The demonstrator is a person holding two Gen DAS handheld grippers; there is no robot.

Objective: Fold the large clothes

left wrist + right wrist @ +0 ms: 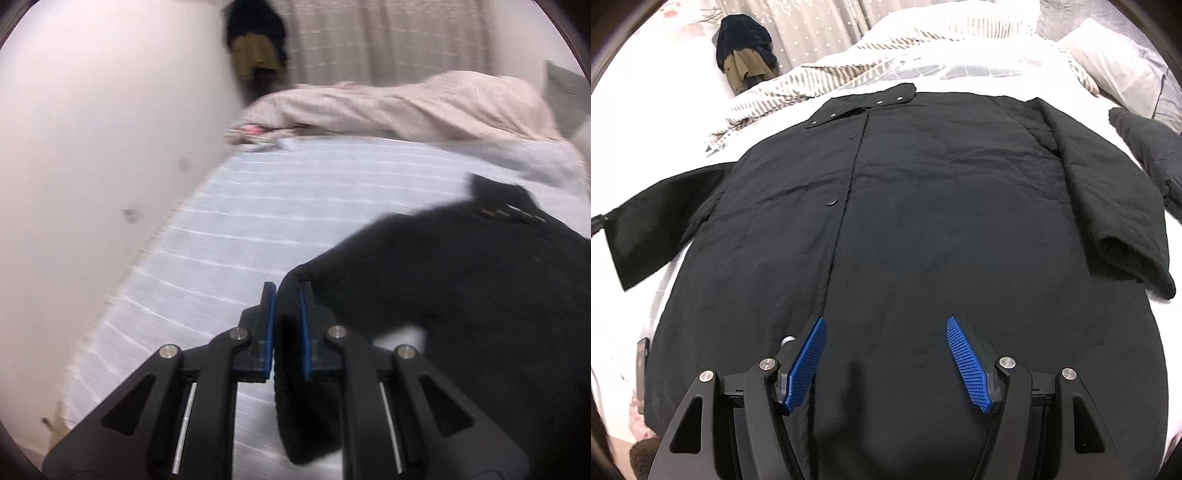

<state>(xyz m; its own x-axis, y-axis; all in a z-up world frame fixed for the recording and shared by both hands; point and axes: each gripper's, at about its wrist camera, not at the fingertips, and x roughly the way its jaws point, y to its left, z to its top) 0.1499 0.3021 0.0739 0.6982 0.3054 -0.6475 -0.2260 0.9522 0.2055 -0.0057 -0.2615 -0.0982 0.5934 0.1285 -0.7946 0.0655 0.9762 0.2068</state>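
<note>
A large black coat [923, 206] lies flat, front up, on the bed, collar far, hem near. Its right sleeve [1108, 206] lies folded along the body. Its left sleeve [657, 221] stretches out to the left. My left gripper [287, 295] is shut on the cuff of that black sleeve [461, 295] and holds it above the striped sheet. My right gripper [886, 332] is open and empty, hovering over the coat's lower front.
A pale blue striped sheet [258, 221] covers the bed, with a wall [92, 166] along its left side. A striped duvet [886, 55] is bunched at the far end. Another dark garment [1152, 155] lies at the right. A dark phone-like object [642, 369] lies near the coat's left hem.
</note>
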